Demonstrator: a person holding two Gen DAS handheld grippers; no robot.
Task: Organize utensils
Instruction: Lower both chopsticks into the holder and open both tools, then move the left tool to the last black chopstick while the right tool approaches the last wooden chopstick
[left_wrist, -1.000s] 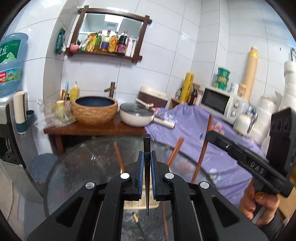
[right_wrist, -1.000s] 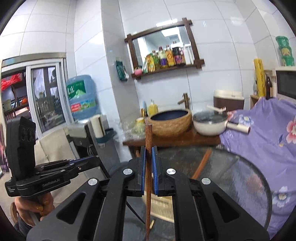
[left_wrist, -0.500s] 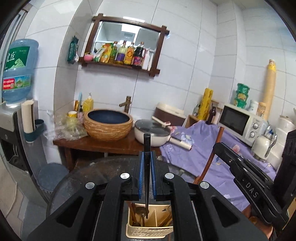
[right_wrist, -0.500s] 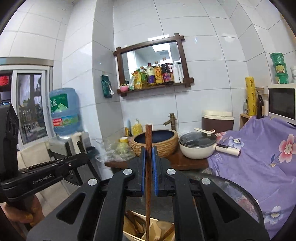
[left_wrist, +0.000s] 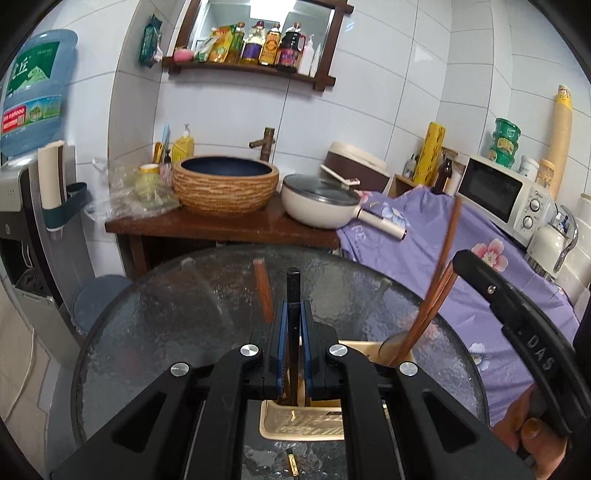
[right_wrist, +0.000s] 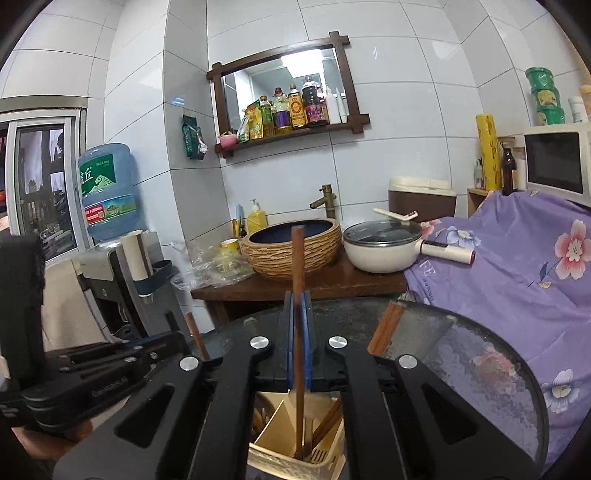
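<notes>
Black and slim, the chopstick (left_wrist: 293, 295) in our left gripper (left_wrist: 294, 354) stands nearly upright, the jaws closed tight on its shaft, its lower end down inside the beige utensil holder (left_wrist: 306, 430) on the glass counter (left_wrist: 155, 332). We should keep it vertical and let go only once the tip sits at the bottom of a compartment; which compartment it is in we cannot tell, as the jaws hide it. To the right, our right gripper (right_wrist: 298, 350) has its jaws shut on a brown wooden chopstick (right_wrist: 297, 258), whose tip reaches into a divided section of the same holder beside other wooden sticks (right_wrist: 328, 417). We judge it best to lower each straight, clear of the dividers, then open the jaws gently so neither topples out
</notes>
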